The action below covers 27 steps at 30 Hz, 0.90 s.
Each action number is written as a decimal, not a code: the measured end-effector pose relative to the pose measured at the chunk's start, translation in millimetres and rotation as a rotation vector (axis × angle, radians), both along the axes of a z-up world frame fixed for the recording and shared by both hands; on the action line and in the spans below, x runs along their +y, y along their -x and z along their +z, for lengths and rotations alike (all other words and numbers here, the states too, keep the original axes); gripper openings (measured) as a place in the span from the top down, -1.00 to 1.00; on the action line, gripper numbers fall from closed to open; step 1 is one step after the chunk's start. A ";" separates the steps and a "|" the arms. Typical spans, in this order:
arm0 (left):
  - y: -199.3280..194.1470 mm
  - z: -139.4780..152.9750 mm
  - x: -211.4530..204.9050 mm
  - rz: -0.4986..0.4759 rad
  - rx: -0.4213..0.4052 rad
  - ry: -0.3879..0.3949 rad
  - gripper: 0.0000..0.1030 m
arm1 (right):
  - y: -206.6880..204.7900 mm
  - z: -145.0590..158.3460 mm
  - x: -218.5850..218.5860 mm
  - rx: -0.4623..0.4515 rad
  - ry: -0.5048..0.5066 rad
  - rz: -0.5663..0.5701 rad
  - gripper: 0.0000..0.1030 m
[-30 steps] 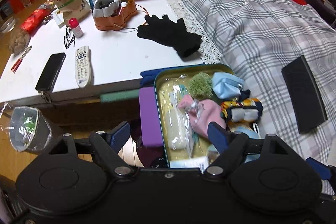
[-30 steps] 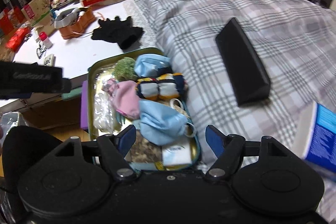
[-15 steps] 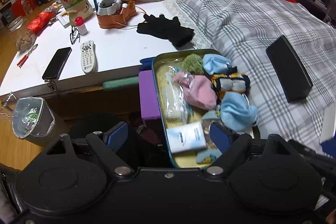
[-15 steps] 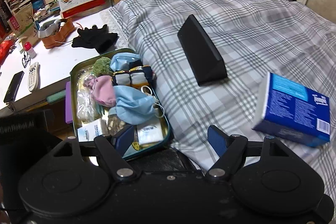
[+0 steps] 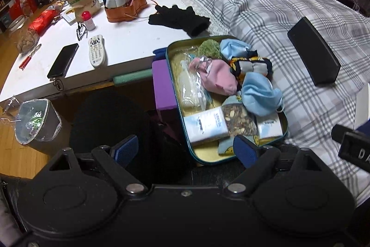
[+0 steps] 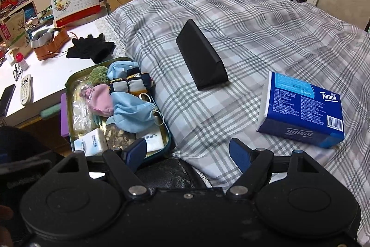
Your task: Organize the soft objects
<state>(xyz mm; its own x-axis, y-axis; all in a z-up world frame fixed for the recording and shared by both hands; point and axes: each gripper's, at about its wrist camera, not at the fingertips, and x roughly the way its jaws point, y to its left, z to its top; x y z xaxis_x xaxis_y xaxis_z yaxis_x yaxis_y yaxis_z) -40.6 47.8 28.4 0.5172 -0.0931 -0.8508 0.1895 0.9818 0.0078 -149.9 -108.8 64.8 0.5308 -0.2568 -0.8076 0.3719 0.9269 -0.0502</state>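
both hand-held grippers, left point(image 5: 185, 149) and right point(image 6: 187, 152), hang released above the packed tin point(image 5: 171, 54)

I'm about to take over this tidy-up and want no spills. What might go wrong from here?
1. The green tin sits at the plaid blanket's edge beside the white table; a nudge might tip it off.
2. The blue mask is heaped at the tin's rim, ear loops hanging over; lifting it may drag neighbours out.
3. The black gloves and tissue pack lie outside the tin, easy to miss.
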 end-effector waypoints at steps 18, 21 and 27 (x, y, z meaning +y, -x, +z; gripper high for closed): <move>-7.2 -14.6 -8.9 -0.020 0.021 -0.045 -0.68 | -17.7 -16.9 -2.4 0.048 0.010 0.023 -0.53; -9.6 -15.9 -11.6 -0.022 0.027 -0.043 -0.68 | -20.4 -19.1 -4.5 0.053 0.004 0.022 -0.53; -13.1 -20.4 -14.9 -0.027 0.038 -0.046 -0.68 | -24.5 -23.5 -9.5 0.061 -0.002 0.011 -0.53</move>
<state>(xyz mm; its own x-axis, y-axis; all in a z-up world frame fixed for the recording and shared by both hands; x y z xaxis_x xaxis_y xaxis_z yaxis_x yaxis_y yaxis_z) -27.4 32.8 8.0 0.4822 -0.0667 -0.8735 0.2171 0.9751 0.0454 -125.4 -118.2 41.3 0.4835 -0.2493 -0.8391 0.3578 0.9312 -0.0704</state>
